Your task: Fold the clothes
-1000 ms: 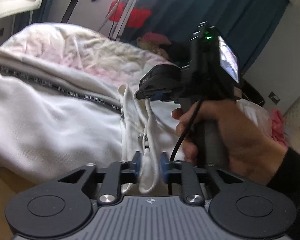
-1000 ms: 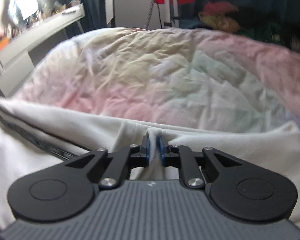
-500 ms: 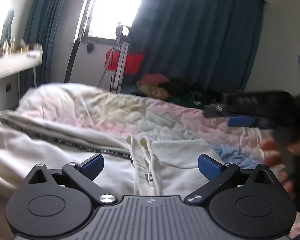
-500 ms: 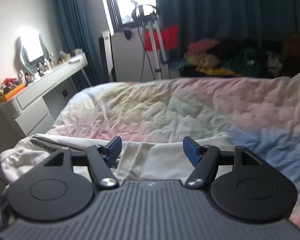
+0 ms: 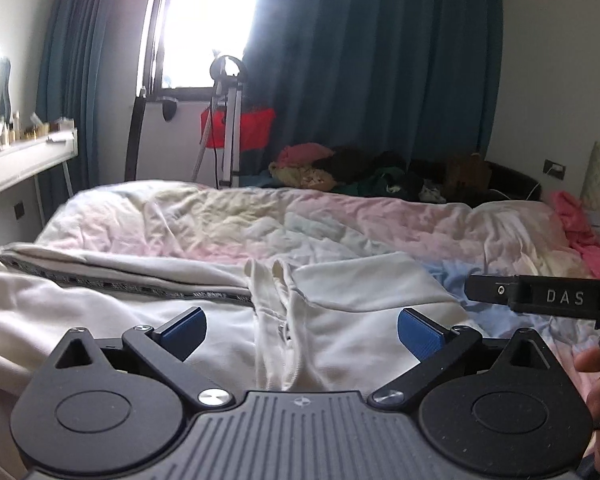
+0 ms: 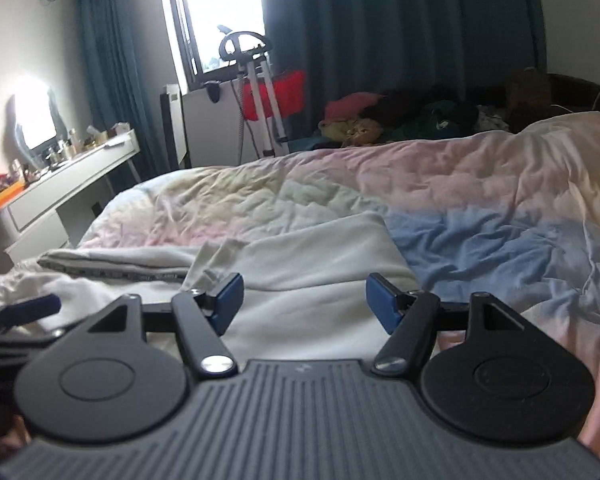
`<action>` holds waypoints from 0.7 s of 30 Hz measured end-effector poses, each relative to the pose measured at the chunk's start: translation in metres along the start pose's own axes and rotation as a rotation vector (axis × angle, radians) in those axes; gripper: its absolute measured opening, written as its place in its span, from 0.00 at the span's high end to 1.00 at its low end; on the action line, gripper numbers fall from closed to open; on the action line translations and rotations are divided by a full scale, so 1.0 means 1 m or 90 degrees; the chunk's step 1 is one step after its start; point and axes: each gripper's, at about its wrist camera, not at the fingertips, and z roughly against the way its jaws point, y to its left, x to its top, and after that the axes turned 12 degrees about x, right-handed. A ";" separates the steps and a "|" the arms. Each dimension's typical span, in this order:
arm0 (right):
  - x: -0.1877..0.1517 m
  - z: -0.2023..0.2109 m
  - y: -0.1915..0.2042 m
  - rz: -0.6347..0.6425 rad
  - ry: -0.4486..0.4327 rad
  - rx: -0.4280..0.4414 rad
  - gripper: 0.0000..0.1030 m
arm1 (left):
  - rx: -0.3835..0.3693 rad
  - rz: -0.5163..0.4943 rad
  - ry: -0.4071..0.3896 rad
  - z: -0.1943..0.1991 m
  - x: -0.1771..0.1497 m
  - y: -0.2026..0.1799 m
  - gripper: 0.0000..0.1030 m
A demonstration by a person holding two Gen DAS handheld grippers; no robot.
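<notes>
A cream-white garment (image 5: 352, 316) with a dark lettered stripe (image 5: 132, 286) lies folded on the pastel quilt of the bed. Its drawstring and edge fold run straight toward my left gripper (image 5: 300, 330), which hovers open just above the cloth with nothing between its blue pads. In the right wrist view the same garment (image 6: 308, 276) lies under my right gripper (image 6: 305, 301), also open and holding nothing. The right gripper's black body, with a hand on it, pokes in at the right edge of the left wrist view.
The quilt (image 6: 480, 216) spreads right and far, pink and blue. A white dresser (image 6: 72, 184) with small bottles stands left of the bed. A tripod (image 5: 228, 128) and a heap of clothes (image 5: 340, 168) sit beyond the far edge, before dark curtains. Pink cloth (image 5: 580, 232) lies at the right.
Both grippers let go of the garment and opened wide, then drew back and rose. The right gripper swung off to the right; the garment now lies flat.
</notes>
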 end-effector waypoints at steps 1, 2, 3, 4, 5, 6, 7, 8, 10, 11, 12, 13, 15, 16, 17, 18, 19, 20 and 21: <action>0.001 -0.001 0.000 0.001 0.000 0.000 0.32 | -0.003 0.005 0.007 -0.003 -0.001 0.000 0.00; 0.001 -0.002 0.001 0.004 0.000 0.000 0.32 | -0.005 0.009 0.013 -0.006 -0.001 -0.001 0.00; 0.001 -0.004 0.002 0.009 0.001 -0.002 0.32 | -0.005 0.011 0.019 -0.008 -0.002 -0.001 0.00; 0.000 -0.005 0.003 0.015 0.002 -0.004 0.32 | -0.003 0.010 0.025 -0.011 -0.003 -0.002 0.00; -0.001 -0.006 0.004 0.018 0.003 -0.005 0.32 | -0.001 0.009 0.032 -0.015 -0.004 -0.002 0.00; -0.002 -0.007 0.004 0.018 0.005 -0.007 0.32 | 0.001 0.009 0.038 -0.018 -0.005 -0.002 0.00; -0.003 -0.008 0.004 0.016 0.008 -0.009 0.32 | 0.002 0.010 0.043 -0.019 -0.005 -0.002 0.00; -0.004 -0.009 0.004 0.014 0.011 -0.011 0.32 | 0.004 0.011 0.047 -0.021 -0.006 -0.002 0.00; -0.004 -0.010 0.003 0.011 0.015 -0.020 0.32 | 0.010 0.011 0.046 -0.022 -0.006 -0.001 0.00; -0.005 -0.010 0.003 0.010 0.016 -0.025 0.32 | 0.012 0.010 0.044 -0.022 -0.005 -0.001 0.00; -0.005 -0.010 0.003 0.010 0.017 -0.027 0.32 | 0.014 0.011 0.041 -0.021 -0.005 0.000 0.00; -0.005 -0.009 0.003 0.011 0.017 -0.030 0.32 | 0.015 0.012 0.039 -0.021 -0.004 0.000 0.00; -0.005 -0.009 0.003 0.010 0.018 -0.031 0.32 | 0.016 0.014 0.040 -0.021 -0.003 0.001 0.00; -0.005 -0.008 0.002 0.007 0.019 -0.030 0.32 | 0.017 0.014 0.040 -0.021 -0.003 0.001 0.00; -0.005 -0.008 0.002 0.004 0.019 -0.028 0.32 | 0.018 0.016 0.042 -0.022 -0.002 0.002 0.00; -0.005 -0.008 0.001 0.001 0.020 -0.025 0.32 | 0.019 0.019 0.045 -0.022 -0.002 0.003 0.00; -0.004 -0.008 0.000 -0.001 0.020 -0.024 0.32 | 0.019 0.025 0.050 -0.024 -0.002 0.005 0.00; -0.004 -0.007 0.000 -0.002 0.020 -0.024 0.32 | 0.019 0.034 0.058 -0.026 -0.001 0.008 0.00; -0.004 -0.007 0.000 -0.002 0.020 -0.024 0.32 | 0.019 0.043 0.066 -0.028 -0.001 0.011 0.00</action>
